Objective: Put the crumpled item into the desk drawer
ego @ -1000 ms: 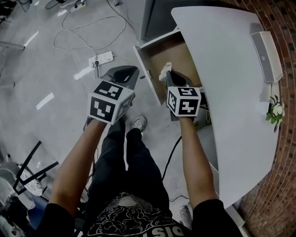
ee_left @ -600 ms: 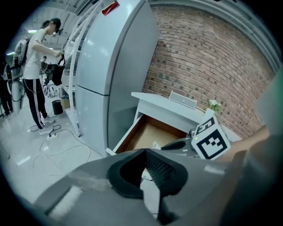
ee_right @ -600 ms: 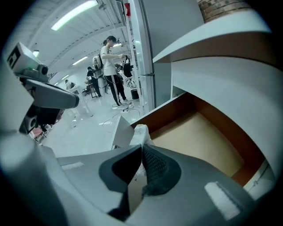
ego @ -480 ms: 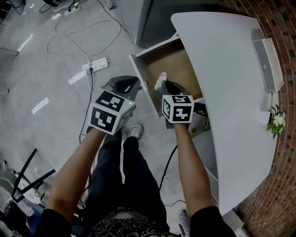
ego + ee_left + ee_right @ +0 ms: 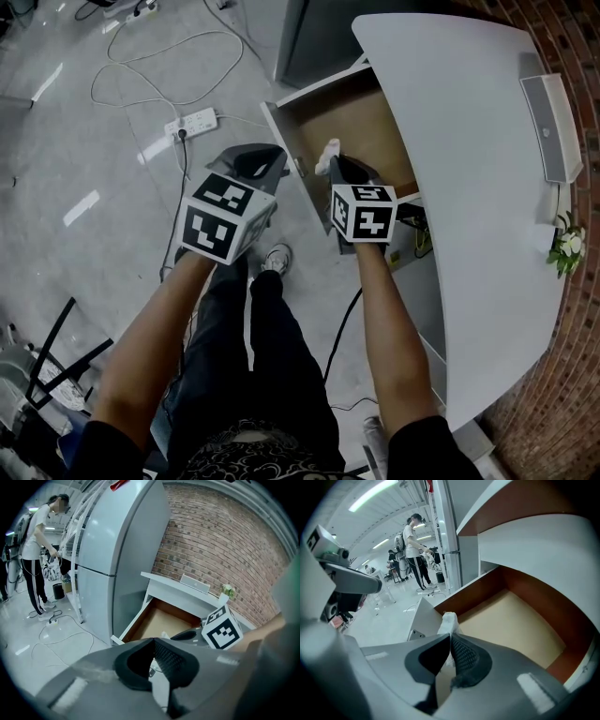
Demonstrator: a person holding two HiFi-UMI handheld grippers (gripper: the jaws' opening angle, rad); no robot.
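Crumpled white item held at the open drawer

Right gripper (image 5: 450, 641), ribbed dark pads, pinches the crumpled item (image 5: 449, 620) over the front edge of the drawer (image 5: 281, 127). Left gripper (image 5: 153, 644) is pressed together, empty. The drawer is brown-lined, under a smooth white desk (image 5: 469, 141).

No lettering, label or number here can be read.

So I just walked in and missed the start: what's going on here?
A person stands at a white desk with a tool in each hand. The right tool is pinched shut on a crumpled white item and holds it near the front of the open desk drawer, whose bottom looks bare. The left tool is shut and empty, off to the side above the floor.
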